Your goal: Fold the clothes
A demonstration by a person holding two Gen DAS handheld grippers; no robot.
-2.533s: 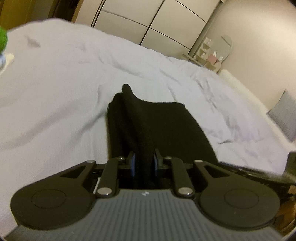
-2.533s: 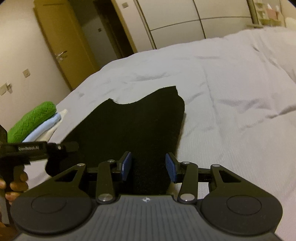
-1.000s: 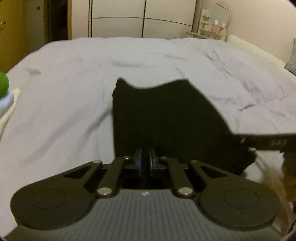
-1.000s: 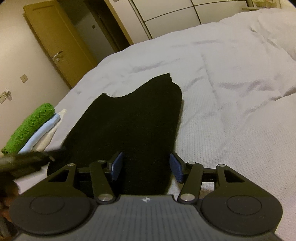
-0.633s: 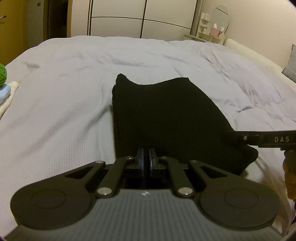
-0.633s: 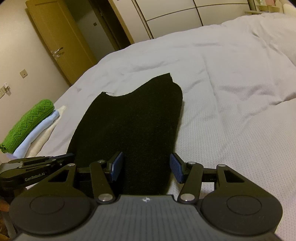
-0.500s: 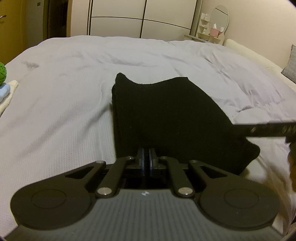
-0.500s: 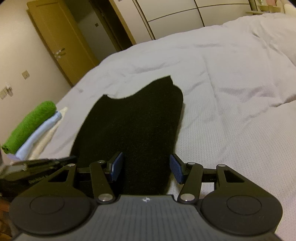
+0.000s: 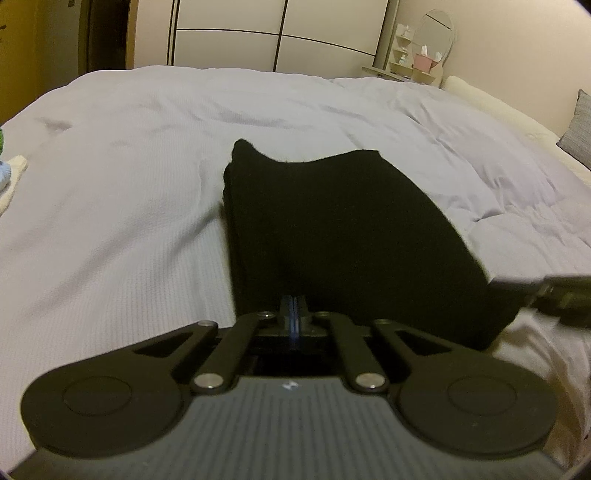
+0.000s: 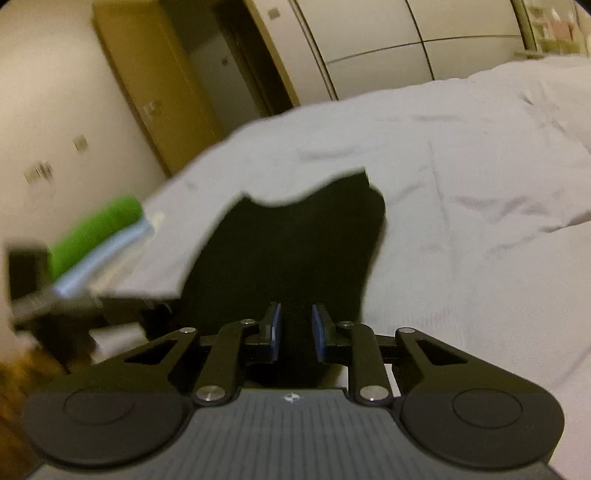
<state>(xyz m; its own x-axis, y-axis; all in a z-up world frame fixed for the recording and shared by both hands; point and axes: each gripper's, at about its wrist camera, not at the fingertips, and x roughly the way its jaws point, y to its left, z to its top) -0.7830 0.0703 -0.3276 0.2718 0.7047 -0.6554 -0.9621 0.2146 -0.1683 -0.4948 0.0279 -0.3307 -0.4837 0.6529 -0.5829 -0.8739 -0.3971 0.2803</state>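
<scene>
Black folded garment point(image 9: 343, 236) lies flat on the pale bedspread point(image 9: 110, 206), and everything else is best placed from it. At its near edge the left gripper point(image 9: 293, 314) has its blue pads pressed flat together, with no cloth visible between them; the dark fabric begins just beyond their tips. Also at the garment's near edge, toward its right side, the right gripper point(image 10: 294, 325) is set to a narrow gap, black cloth point(image 10: 306, 243) lying between the two pads; whether the pads actually pinch it cannot be told, as the view is blurred. Left of the garment, near the bed's edge, sits a stack of folded clothes point(image 10: 99, 236), green on top and light blue beneath. Beyond the garment's far end stand white wardrobe doors point(image 9: 280, 37), and to their right a small shelf with an oval mirror point(image 9: 437, 29).
</scene>
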